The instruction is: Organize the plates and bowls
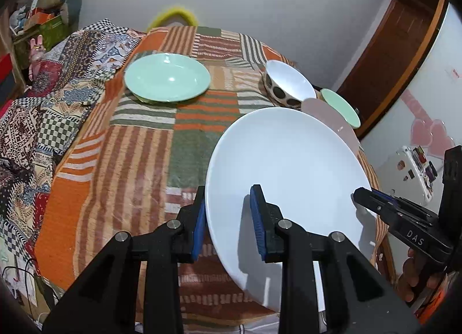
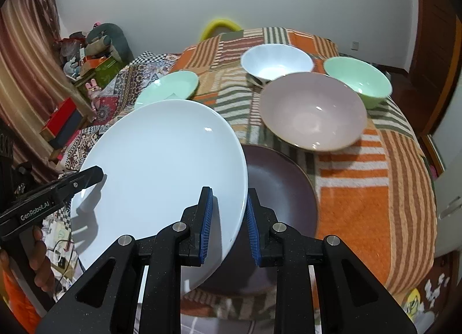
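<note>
White plate [image 1: 288,166] hangs tilted above the table [image 1: 138,143], its opposite rims pinched by the left tool [image 1: 228,224] and right tool [image 2: 228,224], over a dark plate [image 2: 283,198], with bare striped cloth between it and the green plate [image 1: 167,78].

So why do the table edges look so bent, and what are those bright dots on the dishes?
Left wrist view: the fisheye lens curves the table and door frame; the white plate carries gripper shadows. Right wrist view: same bending; small lamp glints sit on the pink bowl and green bowl, and the pink bowl's rim looks slightly blurred.
</note>
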`<state>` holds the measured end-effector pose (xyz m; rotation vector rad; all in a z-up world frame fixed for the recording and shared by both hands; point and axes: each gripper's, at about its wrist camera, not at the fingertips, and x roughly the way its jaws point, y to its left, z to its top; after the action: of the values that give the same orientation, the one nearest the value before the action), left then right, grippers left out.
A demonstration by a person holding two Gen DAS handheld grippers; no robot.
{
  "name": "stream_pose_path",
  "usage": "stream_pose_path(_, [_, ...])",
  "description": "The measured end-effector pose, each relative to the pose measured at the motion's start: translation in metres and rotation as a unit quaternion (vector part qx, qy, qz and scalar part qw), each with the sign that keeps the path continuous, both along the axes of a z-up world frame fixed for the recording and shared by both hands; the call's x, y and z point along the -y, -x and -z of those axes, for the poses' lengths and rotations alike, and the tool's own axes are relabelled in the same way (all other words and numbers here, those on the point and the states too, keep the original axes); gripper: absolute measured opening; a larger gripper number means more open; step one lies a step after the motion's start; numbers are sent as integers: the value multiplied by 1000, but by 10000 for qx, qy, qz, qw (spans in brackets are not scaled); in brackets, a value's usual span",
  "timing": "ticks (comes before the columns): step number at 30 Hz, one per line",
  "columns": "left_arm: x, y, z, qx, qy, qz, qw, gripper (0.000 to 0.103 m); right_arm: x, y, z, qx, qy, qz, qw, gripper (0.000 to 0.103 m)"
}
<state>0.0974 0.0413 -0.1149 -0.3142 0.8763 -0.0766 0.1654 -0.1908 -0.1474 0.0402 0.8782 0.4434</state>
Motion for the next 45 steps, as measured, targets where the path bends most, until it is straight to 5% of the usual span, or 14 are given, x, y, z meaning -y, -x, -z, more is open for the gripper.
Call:
stream_pose_path(24, [55,-31,55,-735,-225,544,9956,28,46,4,39,-481,127,428,9978,22])
stream_pose_path(45, [66,-55,61,-729,-574,541,9942,29,51,-9,48,-415,269,442,9978,23])
